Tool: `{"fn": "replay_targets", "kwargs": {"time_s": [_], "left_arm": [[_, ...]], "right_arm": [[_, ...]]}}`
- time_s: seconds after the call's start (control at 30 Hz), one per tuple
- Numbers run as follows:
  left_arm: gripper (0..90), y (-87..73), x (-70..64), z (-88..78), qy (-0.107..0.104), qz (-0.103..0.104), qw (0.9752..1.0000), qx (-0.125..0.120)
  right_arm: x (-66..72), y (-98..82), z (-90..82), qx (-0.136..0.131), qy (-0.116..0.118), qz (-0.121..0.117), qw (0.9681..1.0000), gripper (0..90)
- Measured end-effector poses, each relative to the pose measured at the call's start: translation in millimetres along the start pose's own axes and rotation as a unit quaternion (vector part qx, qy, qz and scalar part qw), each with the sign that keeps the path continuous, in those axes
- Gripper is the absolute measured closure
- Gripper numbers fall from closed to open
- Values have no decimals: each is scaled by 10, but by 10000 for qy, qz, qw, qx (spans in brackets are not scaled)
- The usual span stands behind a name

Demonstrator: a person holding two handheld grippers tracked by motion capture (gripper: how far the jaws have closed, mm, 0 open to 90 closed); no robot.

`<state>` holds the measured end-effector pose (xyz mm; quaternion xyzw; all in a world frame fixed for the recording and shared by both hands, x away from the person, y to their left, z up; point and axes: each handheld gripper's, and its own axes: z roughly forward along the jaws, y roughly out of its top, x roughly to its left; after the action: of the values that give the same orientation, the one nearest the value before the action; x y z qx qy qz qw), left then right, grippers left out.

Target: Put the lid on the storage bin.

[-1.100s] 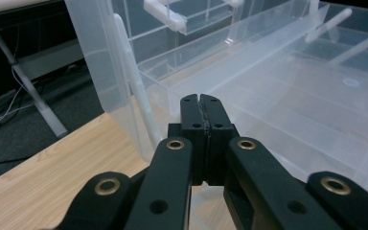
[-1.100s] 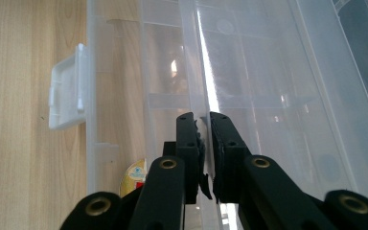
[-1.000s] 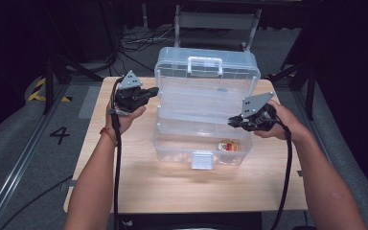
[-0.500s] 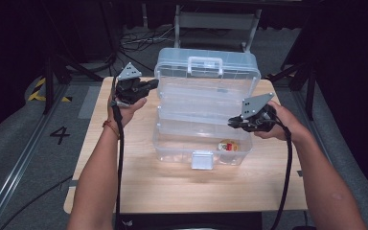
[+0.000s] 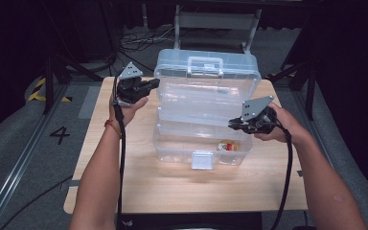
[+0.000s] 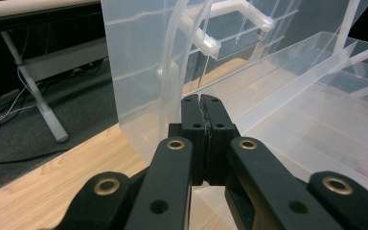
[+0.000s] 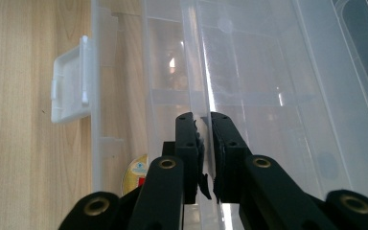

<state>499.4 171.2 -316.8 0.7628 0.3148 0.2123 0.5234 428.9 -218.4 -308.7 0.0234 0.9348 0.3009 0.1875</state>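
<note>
Presently the clear plastic box (image 5: 203,115) sits mid-frame on the table (image 5: 139,191), lid raised. Likely light, stiff, slippery; thin rims look the best hold. Right gripper (image 5: 234,124) pinches the tray rim (image 7: 206,103); left gripper (image 5: 154,84) is closed at the lid's left edge, nothing visibly clamped.

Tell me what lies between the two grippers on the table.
In the high view, the clear plastic toolbox with its trays folded out spans the whole stretch between the left gripper and the right gripper; no bare table separates them.

Table brightly lit, surroundings dark; pictures soft, slightly blurred.
</note>
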Motion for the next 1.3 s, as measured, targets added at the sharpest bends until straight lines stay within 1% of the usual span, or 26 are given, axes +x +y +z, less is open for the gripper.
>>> {"fn": "replay_targets", "kwargs": {"time_s": [0.07, 0.33, 0.37, 0.43, 0.57, 0.6, 0.63, 0.7, 0.77, 0.87, 0.93, 0.97, 1.0, 1.03, 1.07, 1.13, 1.17, 1.3], "left_arm": [[895, -3, -10, -9, 4, 38, 10000, -3], [895, -40, -52, -52, -96, 25, 9999, -74], [894, -43, -59, -60, -95, 52, 9999, -82], [894, -42, -70, -78, -177, 9, 9998, -98], [894, -14, -116, -117, -192, 103, 9997, -142], [894, -10, -133, -127, -220, 80, 9996, -178], [893, -6, -146, -138, -203, 139, 9995, -190], [893, -11, -159, -156, -199, 201, 9995, -136], [894, -22, -169, -162, -212, 173, 9995, -148], [894, -59, -186, -196, -245, 242, 9993, -108], [894, -69, -199, -200, -270, 212, 9993, -114], [894, -77, -204, -210, -269, 254, 9993, -104], [894, -85, -210, -224, -316, 257, 9991, -68], [894, -85, -210, -224, -316, 257, 9991, -68], [894, -87, -215, -237, -307, 331, 9990, -78], [896, -96, -241, -255, -326, 357, 9988, -50], [896, -99, -247, -261, -312, 423, 9986, -31], [898, -142, -285, -303, -353, 513, 9981, 12]], "right_arm": [[12, -5, -1, 9, -13, -2, 10000, 832], [61, -10, 3, 48, -70, -47, 10000, 820], [69, -8, 4, 70, -62, -53, 9999, 818], [83, -2, 7, 101, -64, -88, 9999, 810], [96, -2, 10, 109, -46, -84, 9999, 798], [99, -5, 9, 97, -34, -66, 9999, 795], [103, -11, 7, 97, -26, -49, 9999, 795], [105, -24, 5, 69, -20, -42, 10000, 792], [109, -31, 3, 48, -17, -18, 10000, 791], [131, -55, -1, -9, -14, 15, 10000, 788], [143, -66, -7, -30, -31, 34, 10000, 788], [143, -66, -7, -30, -31, 34, 10000, 788], [153, -82, -17, -57, -27, 41, 10000, 788], [153, -82, -17, -57, -27, 41, 10000, 788], [155, -88, -21, -72, -39, 39, 10000, 788], [171, -104, -33, -95, -36, 63, 9999, 788], [177, -111, -38, -107, -48, 63, 9999, 788], [219, -152, -60, -160, -68, 82, 9998, 789]]}}
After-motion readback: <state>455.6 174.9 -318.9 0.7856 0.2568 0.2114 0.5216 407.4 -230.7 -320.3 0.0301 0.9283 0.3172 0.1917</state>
